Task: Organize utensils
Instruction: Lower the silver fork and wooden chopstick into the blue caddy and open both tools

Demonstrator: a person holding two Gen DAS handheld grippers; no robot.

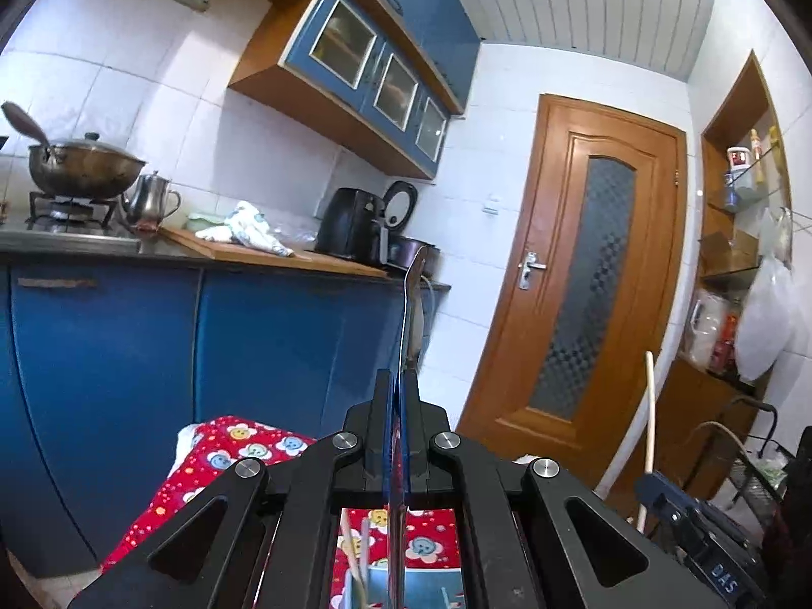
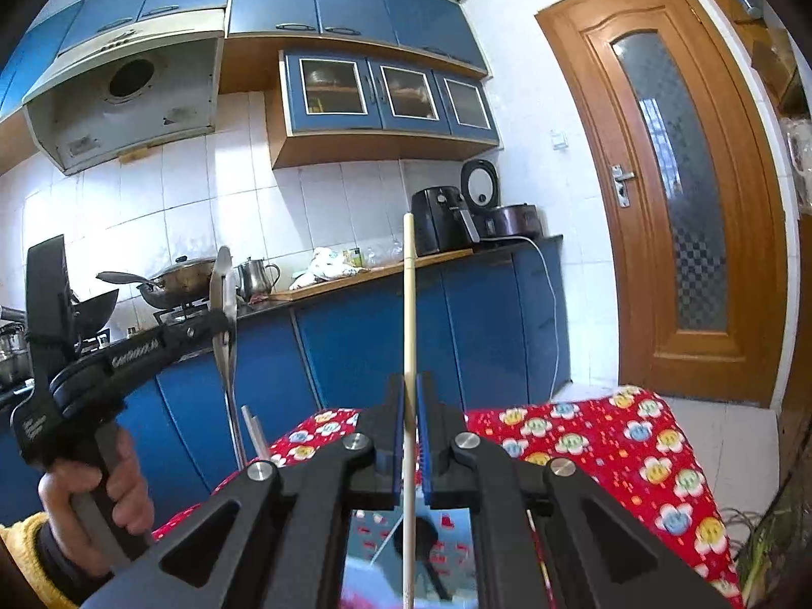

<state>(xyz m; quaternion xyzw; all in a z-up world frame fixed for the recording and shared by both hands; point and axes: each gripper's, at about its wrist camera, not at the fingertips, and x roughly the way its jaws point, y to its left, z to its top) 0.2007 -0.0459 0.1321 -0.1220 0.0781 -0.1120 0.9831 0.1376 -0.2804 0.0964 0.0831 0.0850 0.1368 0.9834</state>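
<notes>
The metal spoon (image 1: 412,299) stands upright, its handle pinched between the closed jaws of the left gripper (image 1: 401,380), bowl end uppermost. From the right wrist view the same spoon (image 2: 224,314) shows edge-on, held above the near corner of the red cloth (image 2: 634,457). The wooden chopstick (image 2: 409,314) is likewise upright, clamped between the blue pads of the right gripper (image 2: 410,396), its lower part running down past the fingers. A hand (image 2: 96,487) in a yellow cuff grips the left tool's handle.

Below both grippers lies the red cloth with cartoon flower faces, covering a table. Beyond the cloth run blue base cabinets (image 1: 152,345) under a dark counter, bearing a wok (image 1: 81,167) on a burner, a steel kettle (image 1: 152,198), a cutting board and a black air fryer (image 1: 355,223). To the cloth's right stands a wooden door (image 2: 675,193) with frosted glass.

The spoon is thin, shiny steel; the chopstick is pale, plain and straight.
</notes>
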